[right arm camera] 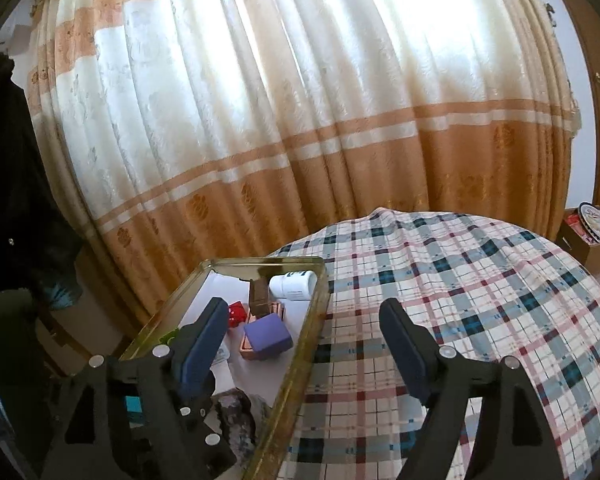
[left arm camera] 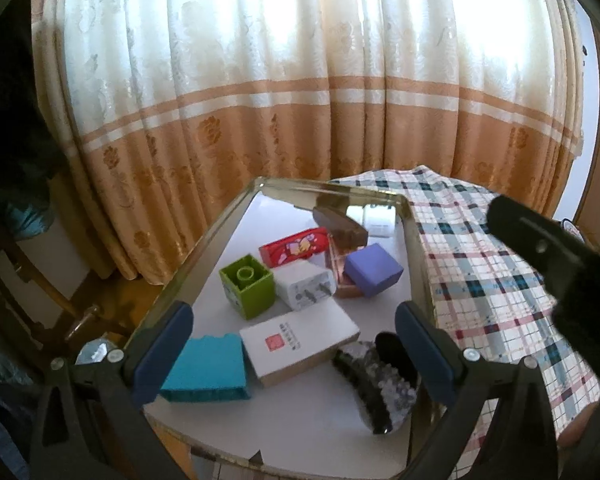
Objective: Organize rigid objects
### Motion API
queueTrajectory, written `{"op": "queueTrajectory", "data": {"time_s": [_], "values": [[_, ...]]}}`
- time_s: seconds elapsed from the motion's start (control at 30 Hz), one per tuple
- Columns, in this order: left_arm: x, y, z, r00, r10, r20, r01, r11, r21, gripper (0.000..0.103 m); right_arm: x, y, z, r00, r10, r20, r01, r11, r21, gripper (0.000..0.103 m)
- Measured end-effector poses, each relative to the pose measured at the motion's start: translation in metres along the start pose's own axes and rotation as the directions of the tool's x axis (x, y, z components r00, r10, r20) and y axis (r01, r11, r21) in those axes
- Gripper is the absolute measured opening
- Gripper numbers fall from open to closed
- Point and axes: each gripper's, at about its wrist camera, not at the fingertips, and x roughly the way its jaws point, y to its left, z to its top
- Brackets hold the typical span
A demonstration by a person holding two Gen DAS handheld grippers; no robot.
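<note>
A gold-rimmed metal tray (left arm camera: 220, 224) holds a green block (left arm camera: 249, 285), a teal block (left arm camera: 208, 368), a white charger (left arm camera: 306, 285), a white flat box (left arm camera: 300, 338), a red box (left arm camera: 296, 247), a purple box (left arm camera: 374, 269), a brown case (left arm camera: 340, 224) and a black sequined clip (left arm camera: 374, 380). My left gripper (left arm camera: 294, 344) is open and empty above the tray's near end. My right gripper (right arm camera: 306, 334) is open and empty over the tray's right rim (right arm camera: 300, 360), with the purple box (right arm camera: 268, 336) just beyond its left finger.
A plaid cloth (right arm camera: 460, 320) covers the surface right of the tray. A cream and orange curtain (right arm camera: 300, 120) hangs behind. A cardboard box (right arm camera: 592, 236) sits at far right. Dark wooden furniture (left arm camera: 60, 304) stands left of the tray.
</note>
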Motion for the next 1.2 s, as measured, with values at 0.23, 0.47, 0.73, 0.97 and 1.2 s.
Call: {"op": "queueTrajectory", "data": {"time_s": [0.23, 0.47, 0.73, 0.97, 1.2], "values": [[-0.006, 0.001, -0.015, 1.000, 0.002, -0.018, -0.002, 1.000, -0.015, 0.102, -0.010, -0.005, -0.009, 1.000, -0.009, -0.014, 0.009, 1.000, 0.015, 0.080], [-0.018, -0.001, -0.025, 1.000, 0.006, -0.027, -0.006, 1.000, -0.011, 0.102, -0.027, -0.004, -0.022, 1.000, -0.024, -0.020, 0.024, 1.000, 0.020, 0.080], [-0.043, -0.001, -0.032, 0.999, -0.011, -0.041, 0.010, 1.000, -0.014, 0.102, -0.051, -0.001, -0.028, 0.999, -0.021, -0.025, 0.022, 0.999, 0.045, 0.085], [-0.076, 0.004, -0.032, 1.000, -0.006, 0.010, 0.006, 1.000, -0.006, 0.102, -0.078, 0.011, -0.030, 1.000, -0.015, 0.007, 0.015, 0.999, 0.036, 0.085], [-0.101, 0.015, -0.035, 0.999, -0.004, 0.035, 0.005, 1.000, -0.023, 0.102, -0.108, 0.021, -0.030, 0.998, -0.028, 0.060, 0.026, 0.999, 0.032, 0.091]]}}
